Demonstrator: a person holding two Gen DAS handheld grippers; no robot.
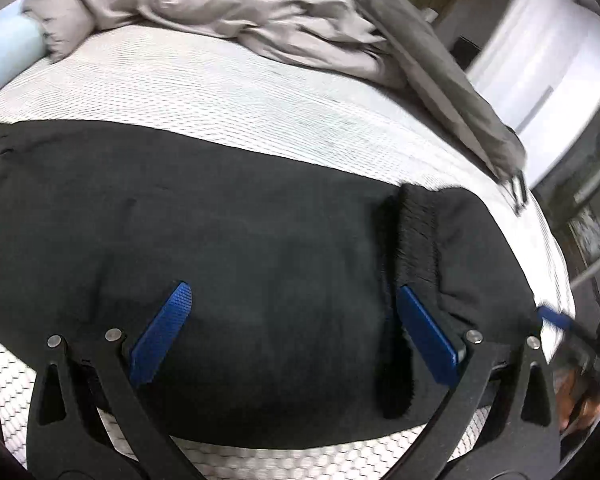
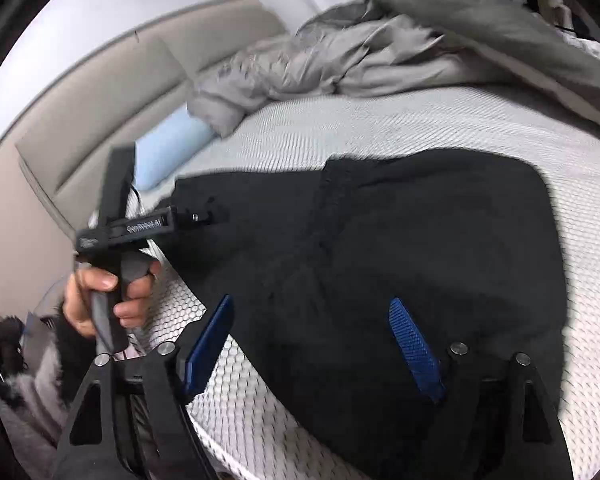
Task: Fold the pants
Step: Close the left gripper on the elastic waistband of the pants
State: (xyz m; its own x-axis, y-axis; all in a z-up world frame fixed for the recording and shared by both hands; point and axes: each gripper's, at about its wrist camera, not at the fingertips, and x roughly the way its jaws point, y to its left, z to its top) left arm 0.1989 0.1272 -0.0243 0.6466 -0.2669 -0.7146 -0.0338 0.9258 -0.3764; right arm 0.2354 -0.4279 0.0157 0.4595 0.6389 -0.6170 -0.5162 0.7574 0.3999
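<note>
Right wrist alone shows the hand (gripping a handle) beside pants.

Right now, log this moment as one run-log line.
task: fold pants | pants: black, folded on mattress | left gripper: open, empty, over pants | right gripper: open, empty | grey duvet: bunched behind
</note>
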